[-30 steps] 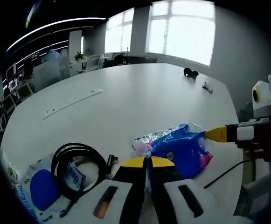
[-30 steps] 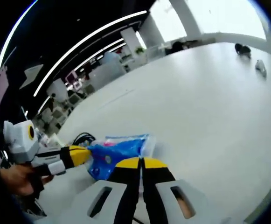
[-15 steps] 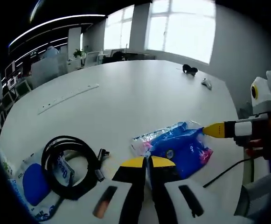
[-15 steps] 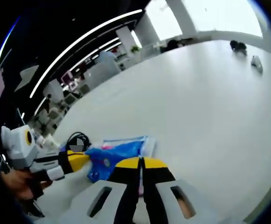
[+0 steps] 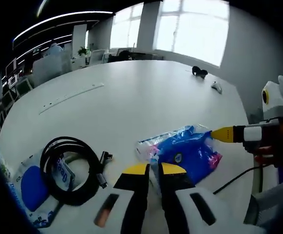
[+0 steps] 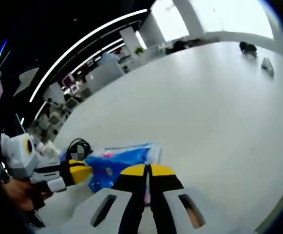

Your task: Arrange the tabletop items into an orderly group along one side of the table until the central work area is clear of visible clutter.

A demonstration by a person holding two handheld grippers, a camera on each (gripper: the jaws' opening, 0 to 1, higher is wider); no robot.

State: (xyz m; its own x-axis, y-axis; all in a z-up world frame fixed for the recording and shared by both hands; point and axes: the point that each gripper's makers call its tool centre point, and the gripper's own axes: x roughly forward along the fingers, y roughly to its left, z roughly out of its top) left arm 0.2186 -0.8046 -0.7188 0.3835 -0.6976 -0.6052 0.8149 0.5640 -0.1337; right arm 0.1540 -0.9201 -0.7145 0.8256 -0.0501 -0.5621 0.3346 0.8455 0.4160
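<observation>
Left gripper view: the left gripper [image 5: 154, 168] hovers low over the white table [image 5: 131, 97], its yellow-tipped jaws parted by a narrow gap and holding nothing. The blue plastic bag [image 5: 187, 151] lies just ahead and to the right of the tips, long axis running from near-left to far-right. The right gripper [image 5: 219, 135] reaches in from the right, its yellow tip at the bag's far-right edge; whether it grips the bag cannot be told. A coiled black cable [image 5: 75, 168] lies to the left on a white-and-blue packet [image 5: 31, 190]. Right gripper view: the right gripper [image 6: 147, 169] shows its jaws pressed together, nothing visibly between them. The bag [image 6: 117, 163] lies just left of the tips, with the left gripper [image 6: 80, 170] at its left end.
</observation>
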